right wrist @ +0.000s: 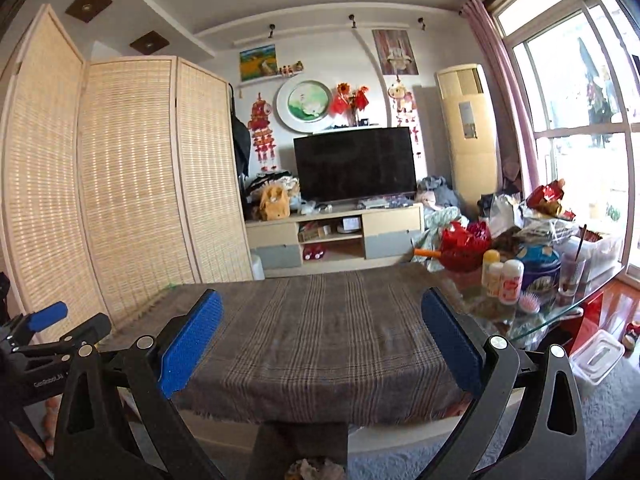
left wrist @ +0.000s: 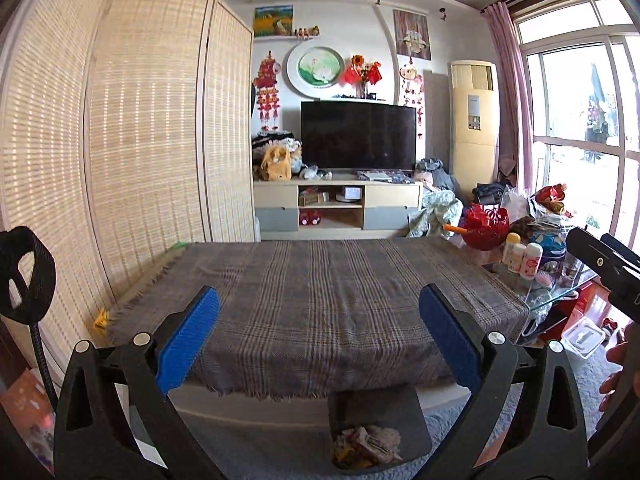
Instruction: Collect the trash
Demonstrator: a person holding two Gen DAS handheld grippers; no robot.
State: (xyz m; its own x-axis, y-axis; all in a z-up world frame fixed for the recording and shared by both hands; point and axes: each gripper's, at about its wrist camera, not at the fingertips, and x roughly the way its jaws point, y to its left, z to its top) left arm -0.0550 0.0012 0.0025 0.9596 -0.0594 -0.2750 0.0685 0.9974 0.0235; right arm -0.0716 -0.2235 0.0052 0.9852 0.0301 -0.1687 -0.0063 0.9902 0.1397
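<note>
Both claws — left gripper point(left wrist: 319, 338) and right gripper point(right wrist: 322, 342) — stand with fingers wide apart, holding nothing. Below and just ahead of them we see the dark bin point(left wrist: 378, 428) on the carpet, crumpled trash point(left wrist: 368, 444) already inside. Ahead, the plaid cloth point(left wrist: 320, 300) shows no litter. Risk: the crowded glass table point(right wrist: 532, 320) to the right carries bottles point(right wrist: 504, 280); we judge a wide sweep there could topple them. A yellow scrap point(left wrist: 100, 320) lies far left.

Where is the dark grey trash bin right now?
In the left wrist view, the dark grey trash bin sits on the carpet at bottom centre, just below the near edge of the plaid-covered table, holding crumpled trash.
</note>
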